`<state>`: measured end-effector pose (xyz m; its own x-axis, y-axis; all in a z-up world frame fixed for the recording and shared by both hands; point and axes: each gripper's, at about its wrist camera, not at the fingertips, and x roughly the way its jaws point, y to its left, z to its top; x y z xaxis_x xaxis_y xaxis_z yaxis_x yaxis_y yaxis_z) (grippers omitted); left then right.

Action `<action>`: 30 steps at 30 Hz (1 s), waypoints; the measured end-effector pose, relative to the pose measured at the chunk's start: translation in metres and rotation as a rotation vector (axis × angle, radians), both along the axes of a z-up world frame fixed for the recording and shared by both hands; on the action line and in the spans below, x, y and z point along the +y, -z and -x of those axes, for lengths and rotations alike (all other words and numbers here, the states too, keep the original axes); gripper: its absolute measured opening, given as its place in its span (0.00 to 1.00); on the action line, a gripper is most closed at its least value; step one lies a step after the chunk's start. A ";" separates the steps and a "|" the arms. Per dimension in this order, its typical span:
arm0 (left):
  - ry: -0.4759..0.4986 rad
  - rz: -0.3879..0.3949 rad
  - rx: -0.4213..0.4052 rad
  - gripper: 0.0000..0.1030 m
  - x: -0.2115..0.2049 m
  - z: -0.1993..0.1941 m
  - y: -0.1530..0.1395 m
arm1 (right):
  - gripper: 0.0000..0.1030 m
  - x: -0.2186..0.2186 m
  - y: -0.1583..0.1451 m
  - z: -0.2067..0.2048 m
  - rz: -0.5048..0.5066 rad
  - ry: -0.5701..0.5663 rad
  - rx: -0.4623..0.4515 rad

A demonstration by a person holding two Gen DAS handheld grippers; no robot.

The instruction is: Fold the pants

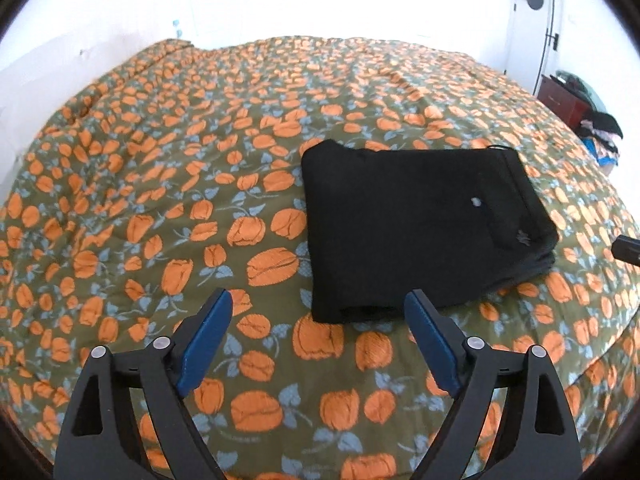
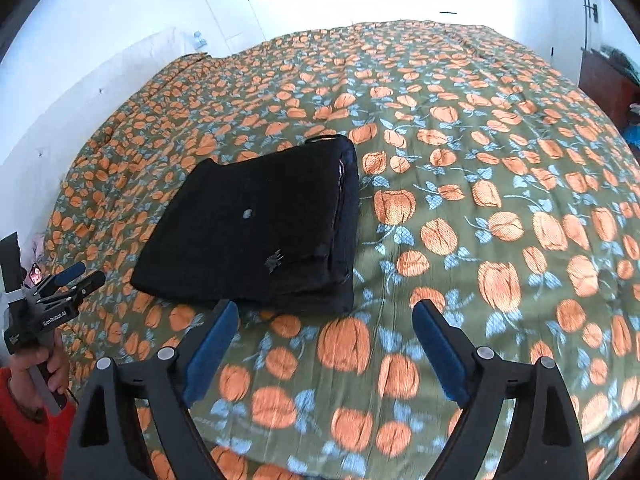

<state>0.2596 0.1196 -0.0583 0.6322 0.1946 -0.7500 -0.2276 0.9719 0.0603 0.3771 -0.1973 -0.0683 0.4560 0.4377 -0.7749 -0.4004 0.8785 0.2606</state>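
Observation:
Black pants [image 1: 424, 224] lie folded into a thick, roughly square stack on the bed; they also show in the right wrist view [image 2: 256, 232]. My left gripper [image 1: 320, 304] is open and empty, hovering just short of the stack's near edge. My right gripper [image 2: 324, 314] is open and empty, just in front of the stack's near right corner. The left gripper also shows from the side in the right wrist view [image 2: 80, 274], held in a hand at the far left.
A quilt [image 1: 160, 200] with orange flowers on green covers the whole bed. White walls stand behind. A dark red cabinet [image 1: 564, 102] with piled clothes stands at the far right. The bed's near edge [image 2: 600, 432] drops off at lower right.

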 end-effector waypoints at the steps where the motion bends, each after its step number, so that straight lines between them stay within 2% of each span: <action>1: 0.003 -0.008 -0.007 0.88 -0.004 0.005 -0.003 | 0.86 -0.001 -0.002 0.005 0.002 0.005 -0.004; 10: 0.007 -0.025 -0.020 0.92 -0.021 0.026 -0.014 | 0.94 0.007 -0.019 0.046 0.019 -0.013 -0.045; 12: -0.009 -0.025 -0.022 0.96 -0.025 0.033 -0.013 | 1.00 0.011 -0.019 0.052 0.037 -0.015 -0.049; 15: -0.051 -0.019 -0.016 0.96 -0.029 0.050 -0.003 | 1.00 0.015 -0.019 0.066 0.047 -0.021 -0.068; 19: -0.107 -0.027 -0.001 0.96 -0.034 0.081 0.015 | 1.00 0.021 -0.005 0.084 0.093 -0.017 -0.012; 23: -0.096 -0.022 0.048 0.96 -0.043 0.113 0.027 | 1.00 0.026 0.011 0.109 0.124 -0.018 0.063; 25: -0.079 -0.027 0.067 0.96 -0.049 0.128 0.026 | 1.00 0.029 0.013 0.127 0.140 -0.026 0.067; 30: -0.039 -0.100 0.118 0.96 -0.066 0.160 0.012 | 1.00 0.032 0.008 0.178 0.121 -0.060 0.092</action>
<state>0.0997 0.0540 -0.0707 0.5311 0.2945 -0.7945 -0.2504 0.9503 0.1848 0.1993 -0.1648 -0.0762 0.3562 0.3631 -0.8610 -0.4323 0.8809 0.1927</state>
